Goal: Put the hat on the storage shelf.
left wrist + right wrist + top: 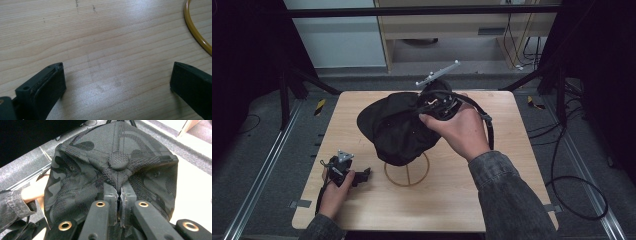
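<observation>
Two grippers are in use above a light wooden desk. In the high view, the right gripper is in the upper centre of the frame, held by the right hand, whose grey sleeve comes in from the lower right. This gripper is clenched on the fabric of a dark cap with a camouflage pattern. In the right gripper view the two jaws stand pressed together in the lower centre of the frame, with a thin fold of the cap caught between them, just below the round button on its crown. The cap takes up the middle of the desk in the high view. Its lower edge is above a yellow wire ring stand, which sits on the desk just below the centre of the frame. I cannot tell whether the cap rests on the stand or hangs from the gripper.

The left gripper is in the lower left of the high view, held by the left hand low over the desk, well apart from the cap. It is released: in the left gripper view its two black jaws stand wide apart at the lower left and lower right corners, with bare wood between them. A curved piece of the yellow ring shows at the upper right edge of that view.
</observation>
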Demonstrator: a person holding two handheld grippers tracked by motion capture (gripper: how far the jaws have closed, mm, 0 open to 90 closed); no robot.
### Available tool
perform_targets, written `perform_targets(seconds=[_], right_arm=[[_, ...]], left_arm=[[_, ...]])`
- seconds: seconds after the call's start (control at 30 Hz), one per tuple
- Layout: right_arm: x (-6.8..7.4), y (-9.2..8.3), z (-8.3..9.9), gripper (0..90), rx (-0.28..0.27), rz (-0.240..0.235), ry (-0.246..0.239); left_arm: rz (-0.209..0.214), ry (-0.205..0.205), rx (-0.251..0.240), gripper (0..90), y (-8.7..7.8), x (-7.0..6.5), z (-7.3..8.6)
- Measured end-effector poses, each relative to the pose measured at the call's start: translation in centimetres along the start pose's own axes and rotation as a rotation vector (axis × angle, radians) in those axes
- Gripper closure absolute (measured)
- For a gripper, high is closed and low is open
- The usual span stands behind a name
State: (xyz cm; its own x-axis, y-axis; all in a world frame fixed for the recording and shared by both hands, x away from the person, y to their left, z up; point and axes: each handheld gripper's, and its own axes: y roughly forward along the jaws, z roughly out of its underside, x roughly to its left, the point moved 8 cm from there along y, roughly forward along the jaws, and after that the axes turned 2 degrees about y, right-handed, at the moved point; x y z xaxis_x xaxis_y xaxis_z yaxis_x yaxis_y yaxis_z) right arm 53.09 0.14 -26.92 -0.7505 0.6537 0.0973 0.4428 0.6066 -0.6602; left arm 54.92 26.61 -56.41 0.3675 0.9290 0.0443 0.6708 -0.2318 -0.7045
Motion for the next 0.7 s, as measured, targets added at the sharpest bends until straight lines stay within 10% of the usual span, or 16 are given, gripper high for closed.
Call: perform_targets(seconds=[0.7], right_arm=[[0.4,1.4,1.1,85.8,0.041,-0.007,0.011]], left_arm=[[0.0,-0.001,0.0,0.0,0.0,0.0,0.0]])
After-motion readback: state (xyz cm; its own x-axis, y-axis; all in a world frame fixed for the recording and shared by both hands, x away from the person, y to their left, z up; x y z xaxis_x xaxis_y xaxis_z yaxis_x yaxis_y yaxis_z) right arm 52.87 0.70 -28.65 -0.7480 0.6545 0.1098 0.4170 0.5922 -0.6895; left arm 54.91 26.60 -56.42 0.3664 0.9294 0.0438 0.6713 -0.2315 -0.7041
